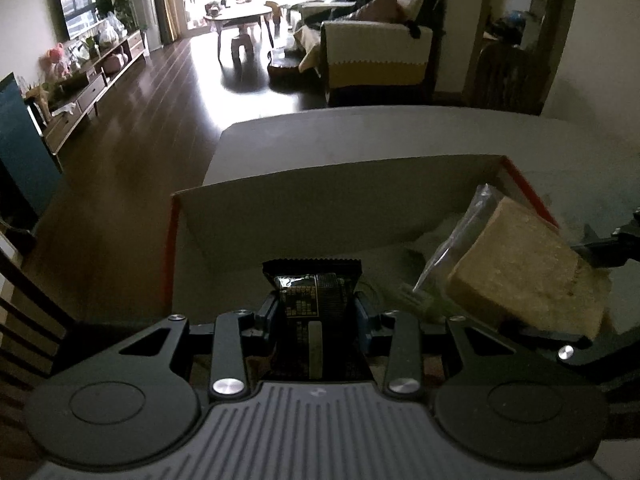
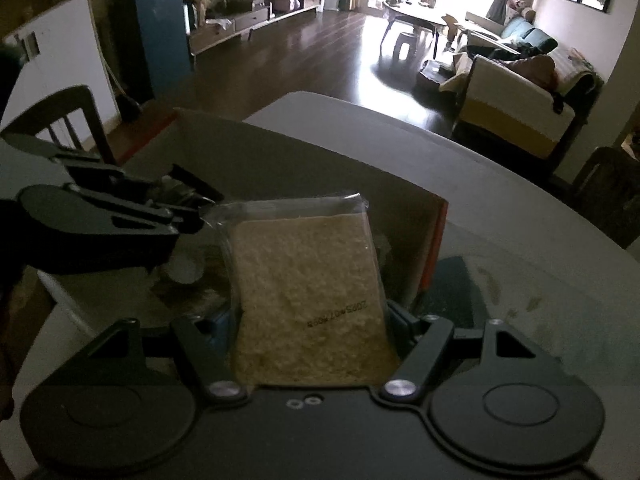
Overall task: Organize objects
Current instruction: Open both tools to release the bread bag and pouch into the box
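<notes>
Holding two snack packets over an open cardboard box (image 1: pixel 320 216), one per gripper.

Clamped between the nearly closed jaws of the left gripper (image 1: pixel 316 312): a small black foil sachet (image 1: pixel 314 284), pinched at its lower half, serrated top edge poking forward. Pinched low between the wider-set jaws of the right gripper (image 2: pixel 312 332): a clear-wrapped tan crumbly cake (image 2: pixel 308 280), upper half and loose plastic flap standing ahead of the fingertips. Probably light, both; foil likely slick, cake likely brittle, so best gripped gently across the flat faces, not the flap. Just ahead and below, the box interior with pale wrappers, hard to make out. Beyond, a grey table (image 2: pixel 500 200), then dark wood flooring, a sofa, a coffee table, bright windows.
</notes>
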Available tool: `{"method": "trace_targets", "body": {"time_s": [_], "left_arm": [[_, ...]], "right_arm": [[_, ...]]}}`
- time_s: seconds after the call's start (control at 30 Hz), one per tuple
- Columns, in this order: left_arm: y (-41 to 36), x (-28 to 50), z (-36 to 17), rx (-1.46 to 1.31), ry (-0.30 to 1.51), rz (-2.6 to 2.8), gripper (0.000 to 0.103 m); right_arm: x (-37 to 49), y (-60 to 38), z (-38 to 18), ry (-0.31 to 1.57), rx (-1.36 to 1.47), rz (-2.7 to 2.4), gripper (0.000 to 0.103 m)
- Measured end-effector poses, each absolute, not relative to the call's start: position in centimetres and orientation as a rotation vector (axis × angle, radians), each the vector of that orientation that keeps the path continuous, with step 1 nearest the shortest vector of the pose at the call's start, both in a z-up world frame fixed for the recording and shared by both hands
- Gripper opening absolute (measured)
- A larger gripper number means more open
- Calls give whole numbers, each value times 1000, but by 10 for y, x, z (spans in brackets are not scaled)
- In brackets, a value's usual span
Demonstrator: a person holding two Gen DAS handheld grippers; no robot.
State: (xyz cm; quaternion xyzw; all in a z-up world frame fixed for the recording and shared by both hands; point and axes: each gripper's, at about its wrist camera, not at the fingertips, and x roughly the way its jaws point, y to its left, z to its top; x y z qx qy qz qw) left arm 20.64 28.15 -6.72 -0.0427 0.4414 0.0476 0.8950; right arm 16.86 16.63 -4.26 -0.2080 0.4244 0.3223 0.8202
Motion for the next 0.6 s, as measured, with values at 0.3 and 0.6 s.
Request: {"method": "trace_targets", "body": {"time_s": [0.3,0.6], "left_arm": [[281,240,-90,-94,1021,65,36],[286,260,-106,-125,1112,55,37]], "right_arm": [[173,189,-57,878,-574,663,72],[171,193,-61,874,-606,693,73]]}}
